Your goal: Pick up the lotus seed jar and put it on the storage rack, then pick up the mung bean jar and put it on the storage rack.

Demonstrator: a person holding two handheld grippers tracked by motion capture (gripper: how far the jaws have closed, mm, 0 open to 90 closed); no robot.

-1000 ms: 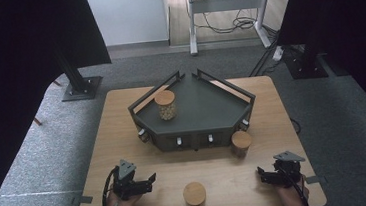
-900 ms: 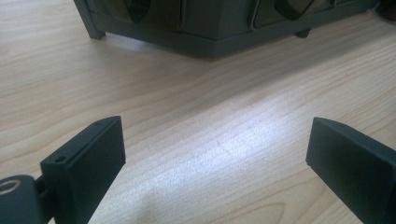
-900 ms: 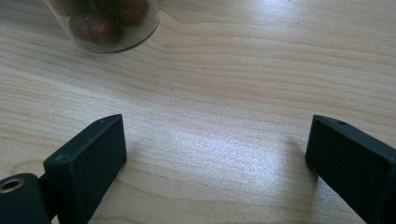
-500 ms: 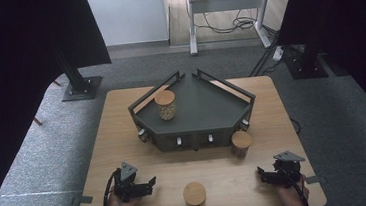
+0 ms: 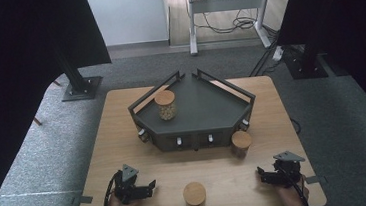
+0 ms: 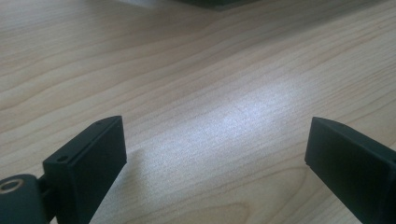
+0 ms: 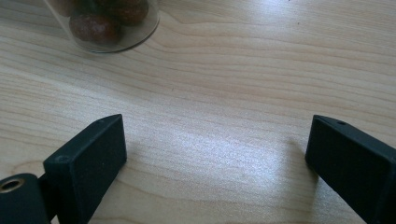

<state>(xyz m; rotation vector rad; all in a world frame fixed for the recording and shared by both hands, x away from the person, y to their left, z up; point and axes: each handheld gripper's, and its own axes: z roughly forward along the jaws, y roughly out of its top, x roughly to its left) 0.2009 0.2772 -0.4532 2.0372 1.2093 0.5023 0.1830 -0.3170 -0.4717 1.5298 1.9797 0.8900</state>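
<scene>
1. Wooden-lidded jars are waiting on the counter [image 5: 124, 138]: one jar [image 5: 194, 194] is standing between the two claws, a second jar [image 5: 241, 144] is sitting ahead of the right claw [image 5: 264, 174] against the dark tray [image 5: 197, 113], and a third jar [image 5: 165, 105] is standing inside that tray.
2. Both claws are resting released, holding nothing; the left claw [image 5: 149, 187] is facing bare wood, jaws wide.
3. Judging by this, the reach is only starting.
4. Next, one claw is probably needing to swing inward toward the middle jar, straddling its glass body squarely before clenching, since a glancing touch could tip it.
</scene>
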